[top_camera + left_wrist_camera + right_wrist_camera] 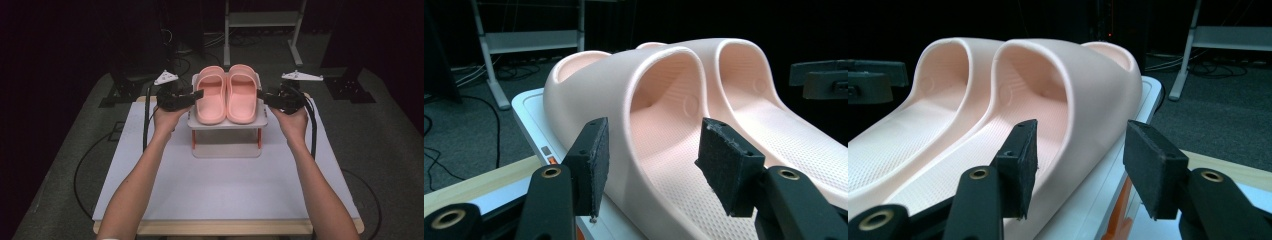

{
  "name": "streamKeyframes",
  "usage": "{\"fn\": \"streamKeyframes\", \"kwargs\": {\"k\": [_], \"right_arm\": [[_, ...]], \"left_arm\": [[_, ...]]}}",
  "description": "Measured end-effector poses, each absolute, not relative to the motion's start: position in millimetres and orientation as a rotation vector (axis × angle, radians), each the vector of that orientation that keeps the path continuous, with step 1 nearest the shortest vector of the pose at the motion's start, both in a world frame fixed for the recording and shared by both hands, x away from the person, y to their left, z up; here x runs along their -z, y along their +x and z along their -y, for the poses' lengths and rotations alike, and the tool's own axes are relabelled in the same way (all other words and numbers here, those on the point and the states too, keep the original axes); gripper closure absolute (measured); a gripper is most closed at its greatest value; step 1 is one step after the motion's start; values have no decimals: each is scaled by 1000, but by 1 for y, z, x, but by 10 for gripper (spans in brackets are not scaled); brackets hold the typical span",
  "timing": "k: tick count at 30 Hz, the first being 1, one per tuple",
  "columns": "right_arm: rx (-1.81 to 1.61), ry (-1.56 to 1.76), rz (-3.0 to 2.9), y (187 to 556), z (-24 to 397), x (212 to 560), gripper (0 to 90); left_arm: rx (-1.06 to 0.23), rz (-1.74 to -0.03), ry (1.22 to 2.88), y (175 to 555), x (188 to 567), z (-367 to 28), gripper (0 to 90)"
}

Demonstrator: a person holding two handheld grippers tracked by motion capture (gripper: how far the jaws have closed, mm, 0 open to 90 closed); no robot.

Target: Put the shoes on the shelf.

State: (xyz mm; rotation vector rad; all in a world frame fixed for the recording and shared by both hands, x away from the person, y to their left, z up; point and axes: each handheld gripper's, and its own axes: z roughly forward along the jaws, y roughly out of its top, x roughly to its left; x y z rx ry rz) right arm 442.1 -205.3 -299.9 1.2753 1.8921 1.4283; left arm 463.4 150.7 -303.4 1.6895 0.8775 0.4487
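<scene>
Two pink slide sandals lie side by side on a small white rack [227, 123] with orange legs. The left sandal [211, 96] [624, 115] has my left gripper [196, 95] [651, 167] at its outer side, open, with its jaws astride the sandal's outer edge. The right sandal [242, 94] [1068, 100] has my right gripper [265, 97] [1080, 167] at its outer side, also open, one jaw over the footbed and one outside the edge. Neither pair of pads presses the sandal.
The rack stands on a white board [225, 185] over a wooden table, toward the far middle. A metal stand [262, 25] and cables are on the dark floor behind. Forearms reach in from the bottom of the high view.
</scene>
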Motion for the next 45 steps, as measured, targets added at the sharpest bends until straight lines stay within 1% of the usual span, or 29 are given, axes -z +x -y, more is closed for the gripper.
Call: {"fn": "streamKeyframes", "kwargs": {"k": [24,30,45], "right_arm": [[-1437,1222,-1905,419,208,305,445],[-1441,1217,-1908,415,209,307,438],[-1451,1208,-1913,405,211,314,429]], "left_arm": [[-436,-869,1683,440,307,-159,438],[-444,-870,1690,435,309,-161,412],[-441,-864,1685,426,314,-164,391]]}}
